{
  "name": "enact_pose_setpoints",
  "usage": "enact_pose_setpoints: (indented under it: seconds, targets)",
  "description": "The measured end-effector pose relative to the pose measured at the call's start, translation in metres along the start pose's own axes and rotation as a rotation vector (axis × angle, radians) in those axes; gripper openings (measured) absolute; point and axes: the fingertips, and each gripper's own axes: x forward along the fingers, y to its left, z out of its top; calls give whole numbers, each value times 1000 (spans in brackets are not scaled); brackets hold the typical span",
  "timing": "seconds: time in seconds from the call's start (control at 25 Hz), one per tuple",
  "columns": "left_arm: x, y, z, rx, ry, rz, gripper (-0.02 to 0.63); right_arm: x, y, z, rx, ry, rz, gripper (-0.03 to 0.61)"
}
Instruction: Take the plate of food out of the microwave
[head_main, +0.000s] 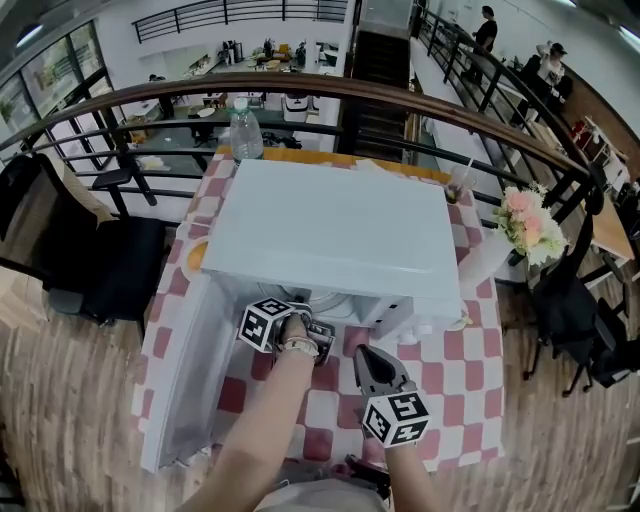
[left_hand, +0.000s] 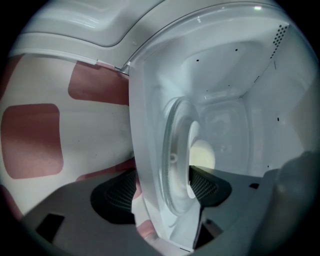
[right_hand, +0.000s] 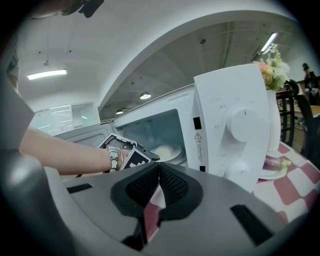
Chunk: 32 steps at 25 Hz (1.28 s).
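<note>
A white microwave (head_main: 330, 235) stands on a red-and-white checked table, its door (head_main: 190, 370) swung open to the left. Inside, a white plate (left_hand: 193, 142) with pale yellow food (left_hand: 204, 156) rests on the glass turntable (left_hand: 172, 160); the right gripper view also shows the plate (right_hand: 167, 151). My left gripper (head_main: 308, 322) reaches into the opening. Its jaws stand wide apart (left_hand: 162, 192), rolled on their side, one pad over the plate's rim and the other outside the cavity's front lip. My right gripper (head_main: 362, 352) hangs back before the microwave, pads (right_hand: 159, 172) together with nothing between them.
A water bottle (head_main: 245, 130) stands behind the microwave. Pink flowers (head_main: 528, 222) sit at the table's right end, and a small plate with an aubergine (right_hand: 272, 167) lies beside the microwave. An orange dish (head_main: 197, 257) peeks out left. A dark chair (head_main: 110, 260) and a curved railing border the table.
</note>
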Motion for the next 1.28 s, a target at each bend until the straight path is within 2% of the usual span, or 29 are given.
enact_pose_setpoints:
  seconds: [0.76,1.28]
  targets:
    - [-18,15,-8,-4,7,-21,336,-12,12,4,-25,-18,27,25]
    - [-33,15,-10,-25,16,-51,241,-16,18,4,-18,-34,30,25]
